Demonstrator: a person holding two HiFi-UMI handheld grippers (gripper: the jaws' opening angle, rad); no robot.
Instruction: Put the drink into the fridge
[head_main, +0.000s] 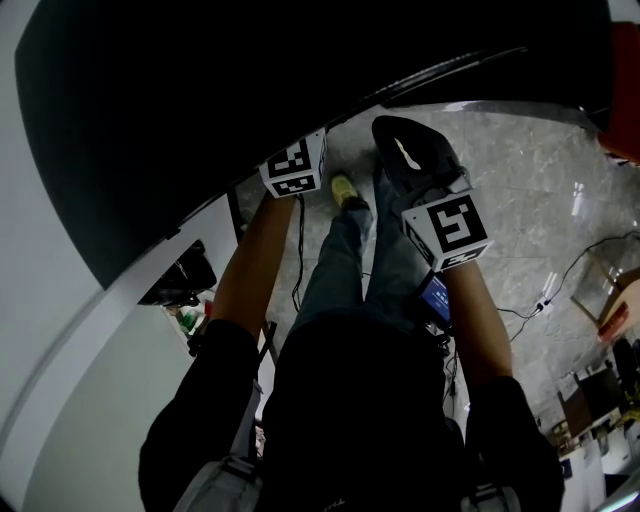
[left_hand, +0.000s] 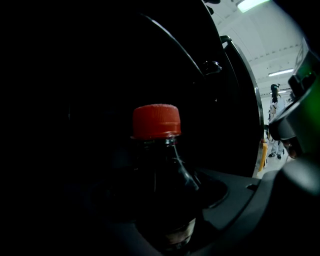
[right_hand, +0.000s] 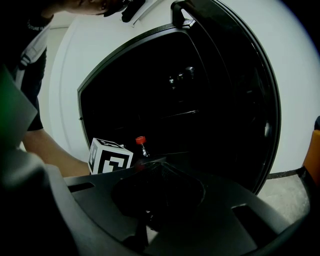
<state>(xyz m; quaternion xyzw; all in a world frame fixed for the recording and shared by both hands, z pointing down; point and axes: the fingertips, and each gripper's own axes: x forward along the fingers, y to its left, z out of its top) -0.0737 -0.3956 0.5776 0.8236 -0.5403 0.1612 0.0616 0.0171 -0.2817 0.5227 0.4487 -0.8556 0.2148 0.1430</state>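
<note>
A dark cola bottle (left_hand: 167, 200) with a red cap (left_hand: 156, 121) stands upright between the jaws of my left gripper (left_hand: 165, 225), which is shut on it. The bottle sits just inside the black fridge (head_main: 250, 80), and the space behind it is too dark to read. In the right gripper view the red cap (right_hand: 141, 140) shows beside the left gripper's marker cube (right_hand: 110, 156), at the mouth of the fridge (right_hand: 200, 100). My right gripper (head_main: 405, 145) hangs to the right of the left one, over the floor, jaws together and holding nothing.
Grey marble floor (head_main: 520, 170) runs to the right, with a cable (head_main: 560, 280) across it and boxes (head_main: 600, 400) at the far right. A white wall (head_main: 60, 400) is at left. The person's legs (head_main: 350, 270) stand right before the fridge. Another person (left_hand: 276, 105) stands far off.
</note>
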